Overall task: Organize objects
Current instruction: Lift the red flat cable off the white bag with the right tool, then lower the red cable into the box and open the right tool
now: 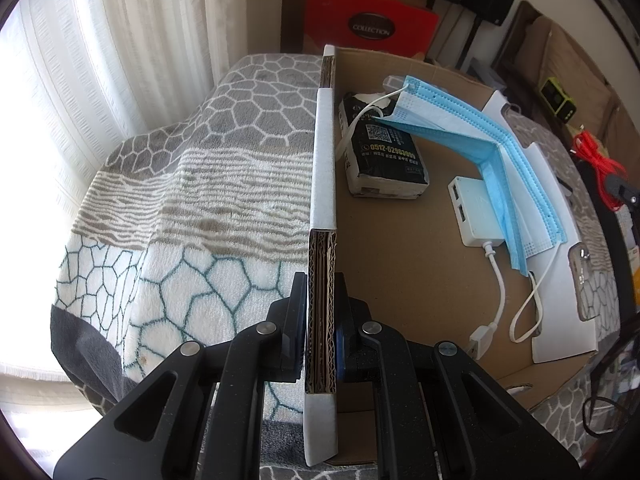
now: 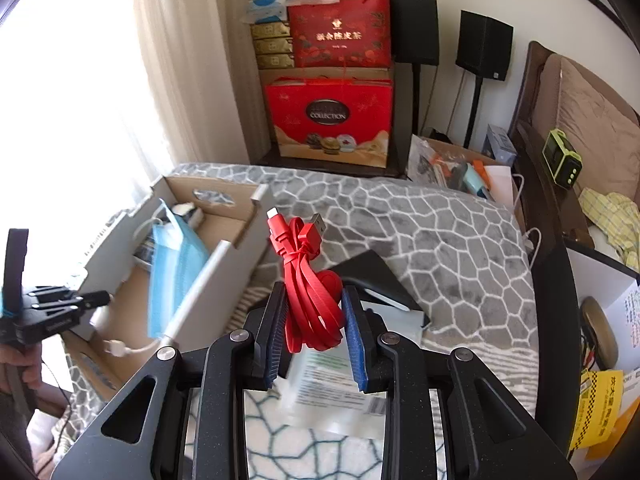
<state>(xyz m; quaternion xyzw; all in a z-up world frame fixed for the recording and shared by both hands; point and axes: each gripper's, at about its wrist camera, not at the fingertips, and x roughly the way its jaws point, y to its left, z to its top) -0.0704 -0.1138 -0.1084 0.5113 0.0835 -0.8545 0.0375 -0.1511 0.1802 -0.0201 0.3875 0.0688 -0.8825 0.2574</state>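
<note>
My left gripper point(image 1: 320, 312) is shut on the left wall of a shallow cardboard box point(image 1: 400, 248). In the box lie a black tissue pack point(image 1: 384, 160), a blue face mask point(image 1: 492, 152) and a white USB hub point(image 1: 476, 212) with its cable. My right gripper point(image 2: 316, 312) is shut on a bundled red cable point(image 2: 308, 284) and holds it above the blanket, to the right of the box point(image 2: 228, 264). The left gripper also shows in the right wrist view point(image 2: 102, 298), at the box's near left wall.
The box rests on a grey and white patterned blanket point(image 2: 440, 248). A black and white device point(image 2: 376, 280) and a plastic-wrapped packet point(image 2: 336, 384) lie under my right gripper. Red gift boxes point(image 2: 332, 120) and speakers point(image 2: 484, 44) stand behind. A phone point(image 1: 580, 276) lies right of the box.
</note>
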